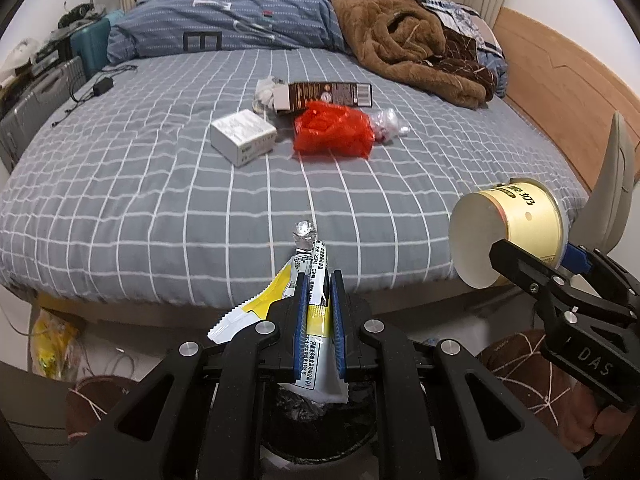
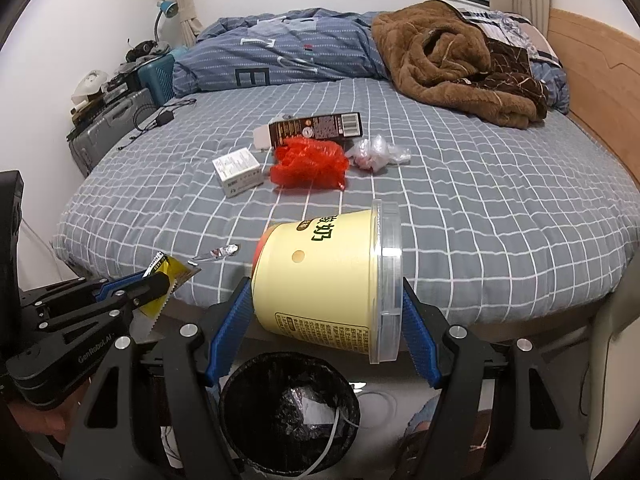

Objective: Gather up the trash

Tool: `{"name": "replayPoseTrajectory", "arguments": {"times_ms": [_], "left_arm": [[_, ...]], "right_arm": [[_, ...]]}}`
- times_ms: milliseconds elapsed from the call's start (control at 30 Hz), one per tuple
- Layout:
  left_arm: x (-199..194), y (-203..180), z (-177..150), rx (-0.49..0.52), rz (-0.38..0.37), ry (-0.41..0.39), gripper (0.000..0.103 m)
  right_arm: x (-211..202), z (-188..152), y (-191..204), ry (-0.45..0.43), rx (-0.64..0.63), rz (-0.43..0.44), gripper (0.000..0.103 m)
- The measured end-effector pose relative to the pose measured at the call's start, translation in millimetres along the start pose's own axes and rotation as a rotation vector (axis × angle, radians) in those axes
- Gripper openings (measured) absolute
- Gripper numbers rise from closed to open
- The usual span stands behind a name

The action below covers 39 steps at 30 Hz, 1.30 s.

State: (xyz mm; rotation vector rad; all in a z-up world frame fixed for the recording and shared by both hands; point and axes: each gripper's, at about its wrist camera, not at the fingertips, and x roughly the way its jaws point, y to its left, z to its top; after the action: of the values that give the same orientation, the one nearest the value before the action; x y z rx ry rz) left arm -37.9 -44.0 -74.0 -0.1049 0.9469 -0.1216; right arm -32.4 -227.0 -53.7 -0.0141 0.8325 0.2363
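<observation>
Yellow tub (image 2: 320, 280) between right tongs (image 2: 326, 328), above bin (image 2: 240, 420)

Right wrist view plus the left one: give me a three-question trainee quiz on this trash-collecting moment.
1. True or false: the right gripper holds the yellow cup upright.
2. What does the left gripper clamp?
A. red bag
B. yellow-white wrapper
C. white box
3. Fill in: below both grippers stands a black ____.

Key:
1. False; it lies sideways between the jaws.
2. B, the wrapper.
3. Bin; the red bag and white box remain on the bed.
</observation>
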Motion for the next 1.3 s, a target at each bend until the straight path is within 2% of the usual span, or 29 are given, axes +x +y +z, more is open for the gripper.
{"name": "replayPoseTrajectory", "arguments": {"times_ms": [700, 1300], "left_arm": [[17.5, -0.4, -47.9, -0.021, -0.005, 0.063, 0.011], [58.4, 13.9, -84.1, -0.066, 0.006, 0.149, 0.011]], "right_arm": [[17.9, -49.7, 8.7, 0.083, 0.002, 0.006, 0.067], [53.7, -88.1, 10.8, 0.188, 0.027, 0.022, 0.067]]}}
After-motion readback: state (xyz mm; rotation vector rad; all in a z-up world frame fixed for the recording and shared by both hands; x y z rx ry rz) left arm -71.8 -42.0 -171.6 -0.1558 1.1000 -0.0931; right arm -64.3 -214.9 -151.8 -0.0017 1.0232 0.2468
